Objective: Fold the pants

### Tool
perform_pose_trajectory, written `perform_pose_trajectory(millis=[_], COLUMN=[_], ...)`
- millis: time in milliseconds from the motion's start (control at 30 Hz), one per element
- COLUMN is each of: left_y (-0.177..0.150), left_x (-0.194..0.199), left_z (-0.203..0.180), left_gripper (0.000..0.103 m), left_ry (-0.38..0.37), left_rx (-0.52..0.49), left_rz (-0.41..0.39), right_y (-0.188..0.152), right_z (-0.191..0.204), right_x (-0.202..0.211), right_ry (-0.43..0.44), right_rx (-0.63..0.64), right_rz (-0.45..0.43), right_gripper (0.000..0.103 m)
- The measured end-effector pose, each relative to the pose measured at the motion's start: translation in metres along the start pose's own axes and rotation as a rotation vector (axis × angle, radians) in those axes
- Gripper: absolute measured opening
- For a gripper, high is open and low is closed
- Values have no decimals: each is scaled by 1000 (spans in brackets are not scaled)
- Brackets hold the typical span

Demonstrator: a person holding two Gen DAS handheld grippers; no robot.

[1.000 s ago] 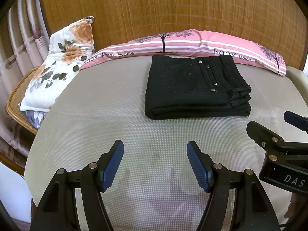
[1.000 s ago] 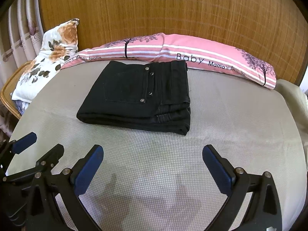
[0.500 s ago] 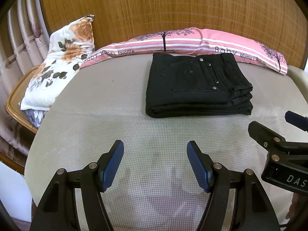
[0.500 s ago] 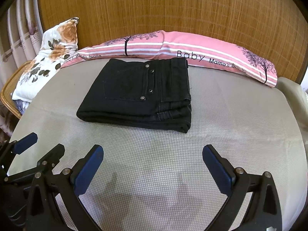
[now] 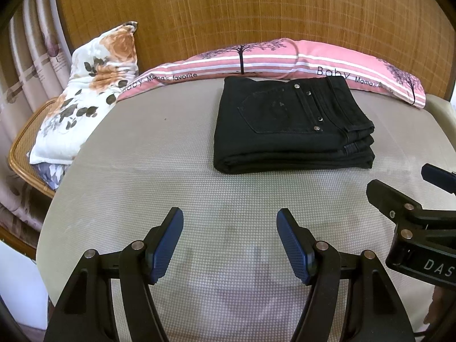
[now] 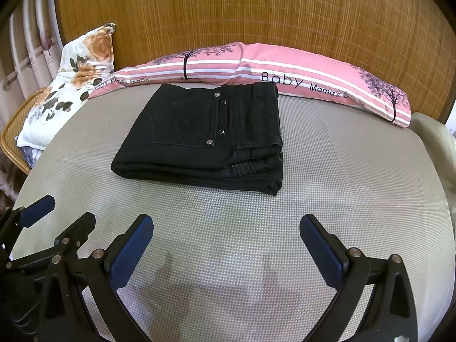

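Black pants (image 5: 290, 125) lie folded in a compact rectangular stack on the grey mattress (image 5: 142, 176), back pocket and rivets facing up. They also show in the right wrist view (image 6: 205, 139). My left gripper (image 5: 230, 222) is open and empty, held above the mattress well in front of the pants. My right gripper (image 6: 226, 228) is open wide and empty, also in front of the pants. The right gripper's fingers (image 5: 399, 211) show at the right edge of the left wrist view; the left gripper's fingers (image 6: 37, 211) show at the left of the right wrist view.
A long pink striped pillow (image 5: 285, 57) lies behind the pants against a woven bamboo headboard (image 5: 228, 8). A floral pillow (image 5: 85, 94) leans at the back left over a rattan chair (image 5: 20, 148). Curtains (image 5: 25, 57) hang at the left.
Both grippers have drifted slightly, so the pants sit a little lower in both views. Both stay open and empty. The pants have not moved.
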State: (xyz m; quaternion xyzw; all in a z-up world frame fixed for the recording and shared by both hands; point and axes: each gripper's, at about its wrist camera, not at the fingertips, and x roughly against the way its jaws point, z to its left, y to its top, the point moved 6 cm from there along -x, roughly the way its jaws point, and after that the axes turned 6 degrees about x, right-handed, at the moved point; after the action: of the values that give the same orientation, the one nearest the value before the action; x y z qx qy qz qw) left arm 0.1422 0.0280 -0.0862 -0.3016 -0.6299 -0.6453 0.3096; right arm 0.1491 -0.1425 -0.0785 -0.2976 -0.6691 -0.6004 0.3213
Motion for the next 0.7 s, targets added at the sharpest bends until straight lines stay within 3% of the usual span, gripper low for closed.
perform_pose_trajectory(millis=[700], left_y=[2], left_x=[-6], left_z=[-3], left_gripper=[69], left_ry=[-18], left_rx=[-22], left_rz=[10], right_y=[1], right_z=[-4], right_x=[-4], right_ry=[2], right_rx=[-11], right_rz=[13], right_gripper=[102])
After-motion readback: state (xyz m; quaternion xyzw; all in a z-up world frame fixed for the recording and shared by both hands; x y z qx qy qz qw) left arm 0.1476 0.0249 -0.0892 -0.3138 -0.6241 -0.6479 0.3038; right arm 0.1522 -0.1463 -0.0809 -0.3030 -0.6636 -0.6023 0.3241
